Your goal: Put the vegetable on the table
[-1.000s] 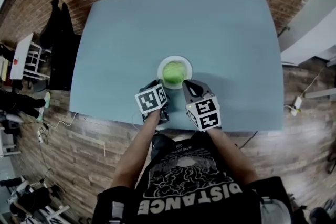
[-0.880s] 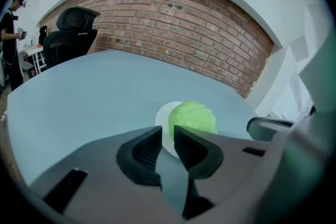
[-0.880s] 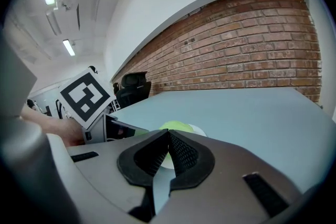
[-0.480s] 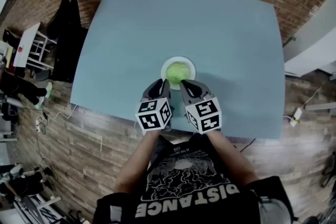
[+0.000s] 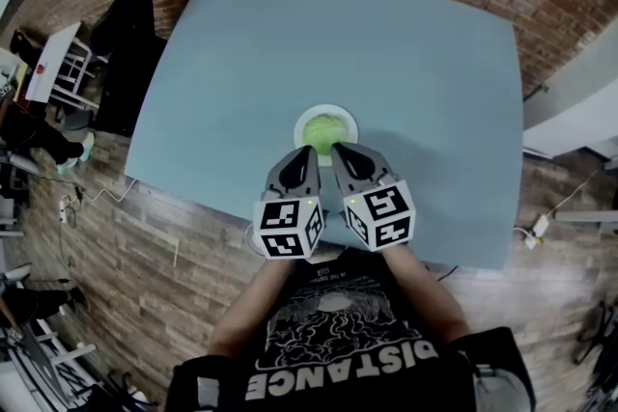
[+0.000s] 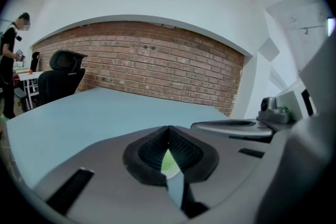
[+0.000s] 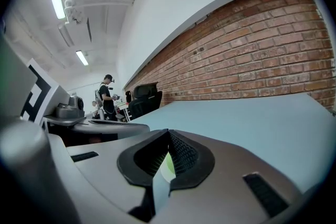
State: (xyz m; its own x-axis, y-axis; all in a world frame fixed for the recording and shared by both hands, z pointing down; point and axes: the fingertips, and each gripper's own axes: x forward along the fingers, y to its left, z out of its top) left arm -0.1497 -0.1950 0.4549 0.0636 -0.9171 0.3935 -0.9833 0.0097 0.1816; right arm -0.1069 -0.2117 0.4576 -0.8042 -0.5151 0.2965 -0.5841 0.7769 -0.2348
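Tabletop point(image 5: 406, 63) carries the white plate point(image 5: 301, 121) near the middle of its near edge, the green vegetable point(image 5: 325, 129) on it, so we should first spread the left gripper point(image 5: 311, 152) and right gripper point(image 5: 337, 149), both pinched together empty, to straddle it.

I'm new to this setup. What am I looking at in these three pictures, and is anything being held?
There is no robot here. A person holds a two-jaw gripper in each hand. The head view looks down from a camera on the person's head and shows the left gripper and right gripper. The other two pictures come from cameras riding on each gripper. On the blue-grey table sits a white plate with a green vegetable. Both grippers point at the plate, jaws together, holding nothing.
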